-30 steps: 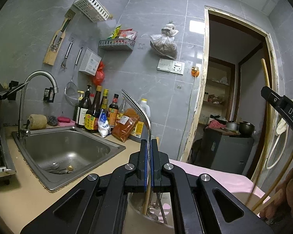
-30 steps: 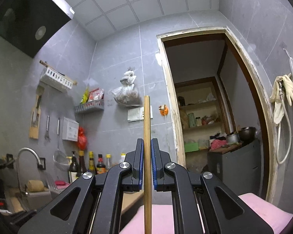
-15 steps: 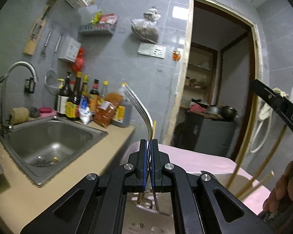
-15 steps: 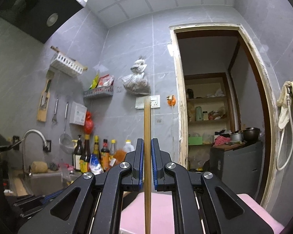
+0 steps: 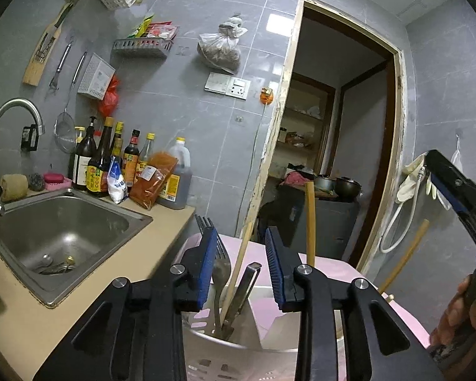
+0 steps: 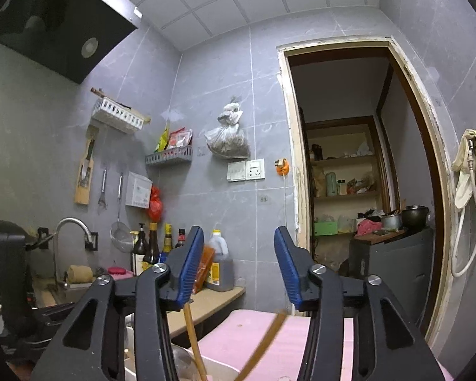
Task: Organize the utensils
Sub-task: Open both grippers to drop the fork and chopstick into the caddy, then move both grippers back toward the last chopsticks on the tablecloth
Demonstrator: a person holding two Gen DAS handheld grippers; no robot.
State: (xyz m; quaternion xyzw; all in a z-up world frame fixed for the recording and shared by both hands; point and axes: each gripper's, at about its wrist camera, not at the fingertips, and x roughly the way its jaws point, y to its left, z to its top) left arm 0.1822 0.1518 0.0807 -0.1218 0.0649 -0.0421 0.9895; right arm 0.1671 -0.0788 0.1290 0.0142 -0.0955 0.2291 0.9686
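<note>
**Mei:** Left gripper (image 5: 241,263) first: its blue pads stood wide apart, pinching nothing. Why was it parked right above the holder (image 5: 238,346)?

**Jun:** I judged it had nothing left to grip there. A metal fork (image 5: 220,266) stood in the white perforated holder, tines up, close by the left pad, and a flat metal handle (image 5: 244,285) leaned beside it. Whether the fork touched the pad, I could not tell.

**Mei:** And the right gripper (image 6: 238,270)?

**Jun:** Spread as well, with empty air between the pads. Below it, two wooden chopsticks showed; one chopstick (image 6: 193,339) rose near the left finger, and the other (image 6: 263,346) was blurred, slanting across the pink cloth (image 6: 257,333).

**Mei:** So the sticks were in the holder?

**Jun:** From the left wrist view, one thin stick (image 5: 238,270) leaned in with the fork, and a thicker stick (image 5: 310,222) stood upright behind the right finger. A third (image 5: 403,254) tilted further right; its base was hidden, so I could not say what held it.

**Mei:** Why upright rather than flat?

**Jun:** My guess was that standing them on end kept the handles easy to take and let them drain. The sink (image 5: 63,231) and the bottles (image 5: 117,165) sat well apart on the counter, clear of the work.

**Mei:** Any risk?

**Jun:** The blurred stick might have tipped out over the rim.
</note>
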